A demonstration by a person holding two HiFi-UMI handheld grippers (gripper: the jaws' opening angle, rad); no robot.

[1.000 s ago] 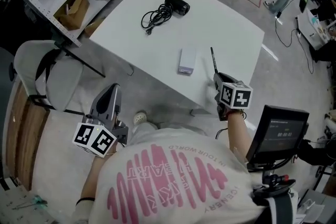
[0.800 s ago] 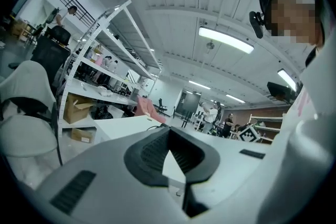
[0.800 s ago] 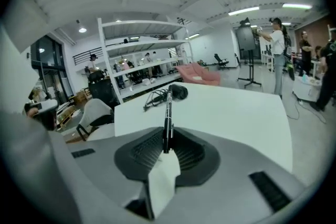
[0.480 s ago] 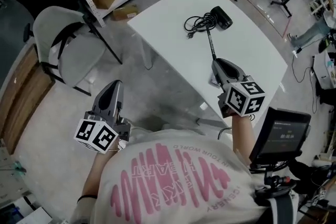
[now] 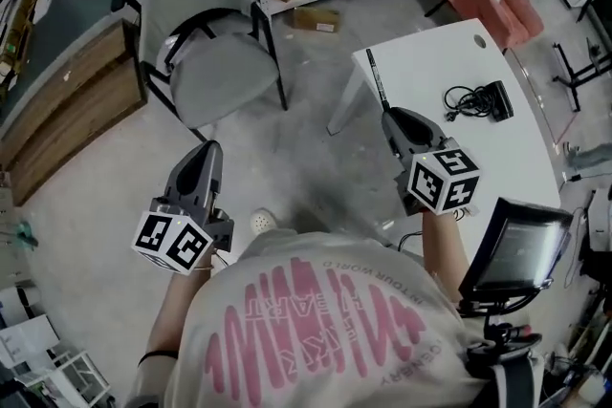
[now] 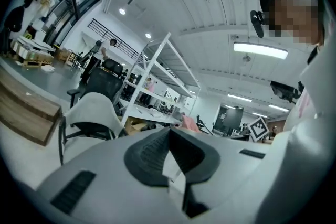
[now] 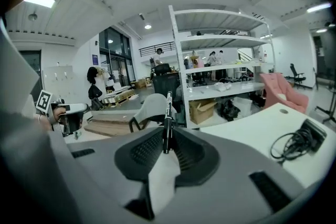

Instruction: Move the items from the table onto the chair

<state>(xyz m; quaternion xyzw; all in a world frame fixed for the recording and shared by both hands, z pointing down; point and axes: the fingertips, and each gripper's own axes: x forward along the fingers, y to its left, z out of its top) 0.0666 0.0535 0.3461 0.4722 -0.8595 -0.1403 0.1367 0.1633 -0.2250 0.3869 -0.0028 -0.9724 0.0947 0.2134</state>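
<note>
Where the right gripper [image 7: 167,132] was concerned, its jaws stood narrow, clamped on a black pen [image 7: 167,113]. The pen was gripped near its lower end and projected straight forward past the fingertips, in line with the jaws. The left gripper [image 6: 169,130] had its jaws brought together with nothing between them.

Each gripper carried a cube with black-and-white square markers. No brand or label could be read on the pen. The pink lettering on the person's shirt [image 5: 316,320] appeared upside down in the head view and was only partly legible.

In the head view, the pen's far end overlapped the corner of the white table [image 5: 430,62] nearest the chair [image 5: 215,62]. A coiled black cable [image 5: 464,98] with its black adapter [image 5: 499,98] lay on the table, well apart from the pen. The grey chair stood well apart from the table, ahead of the left gripper and in front of white shelving [image 7: 220,66]. Bare concrete floor [image 5: 287,158] lay between the chair, the table edge and both grippers. A monitor [image 5: 521,244] stood just beside the person's right arm.
</note>
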